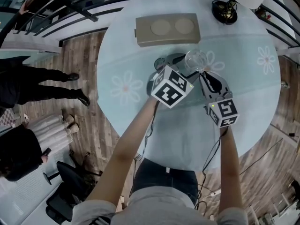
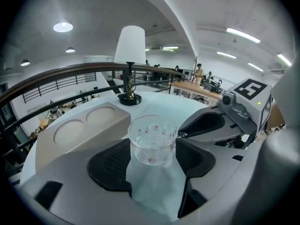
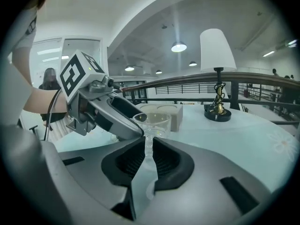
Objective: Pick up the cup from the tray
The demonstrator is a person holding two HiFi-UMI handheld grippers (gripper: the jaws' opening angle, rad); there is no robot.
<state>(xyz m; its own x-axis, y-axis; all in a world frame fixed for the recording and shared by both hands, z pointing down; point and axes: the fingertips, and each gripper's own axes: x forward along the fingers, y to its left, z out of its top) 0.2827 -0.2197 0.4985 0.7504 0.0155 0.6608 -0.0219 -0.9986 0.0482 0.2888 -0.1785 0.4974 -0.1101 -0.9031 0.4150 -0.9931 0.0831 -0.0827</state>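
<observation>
Item, nearest: two bare forearms reaching from the near edge of a round table [image 1: 140, 107] under a pale blue cloth printed with flowers, each hand carrying a gripper with a marker cube. Left gripper [image 2: 153, 150]: jaws set wide, the bowl of a clear glass cup [image 2: 152, 134] between the black pads, which lie against its sides. Right gripper [image 3: 148, 142]: jaws drawn almost together, closed on a thin clear part at the cup's side, which looks like its handle; it comes in from the right, and its jaws lie close beside the left gripper's. Cup: upright, dotted with small red marks near the rim, off the tray and over the middle of the table, just on the near side of the tray; whether its base touches the cloth cannot be told. Tray [image 1: 143, 37]: a beige block with two round hollows, both vacant, toward the far edge. Lamp [image 1: 224, 11]: dark base and white shade, at the far right edge. Beyond the table's left edge: wood floor [image 1: 89, 74] and standing people in dark clothes [image 1: 28, 86].
</observation>
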